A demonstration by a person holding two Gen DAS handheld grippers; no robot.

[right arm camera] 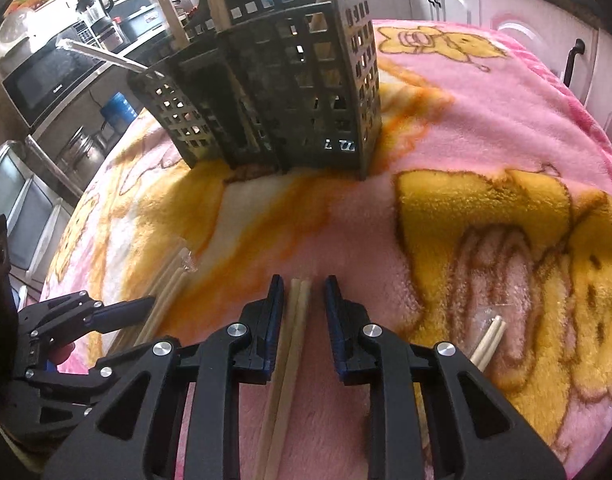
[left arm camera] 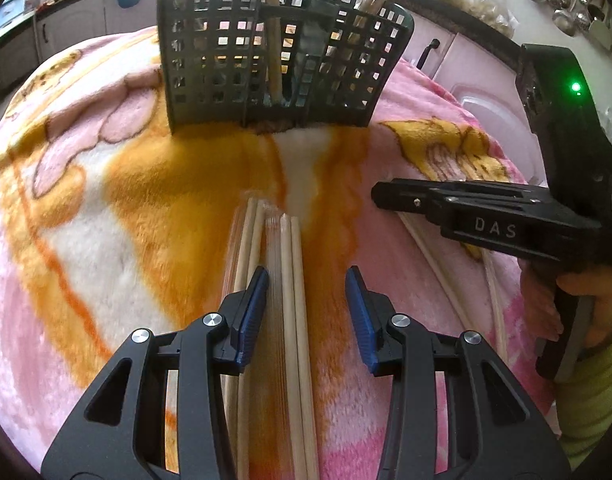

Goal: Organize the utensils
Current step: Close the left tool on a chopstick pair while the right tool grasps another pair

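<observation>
Fleecy pink-orange blanket (left arm camera: 154, 184) covers table, soft pile, cartoon print. Dark plastic grid caddy (left arm camera: 282, 56) upper centre of left view, square perforations, wooden sticks upright in compartments. Left hand-held gripper (left arm camera: 306, 300) partly spread over wrapped chopstick pairs (left arm camera: 290, 280) lying lengthwise; pads not pressing. Right hand-held gripper (right arm camera: 304, 300) narrow, straddling bare wooden chopstick pair (right arm camera: 298, 312), small gaps each side. Another wrapped pair (right arm camera: 488, 340) lower right. Open blanket between grippers and caddy.
</observation>
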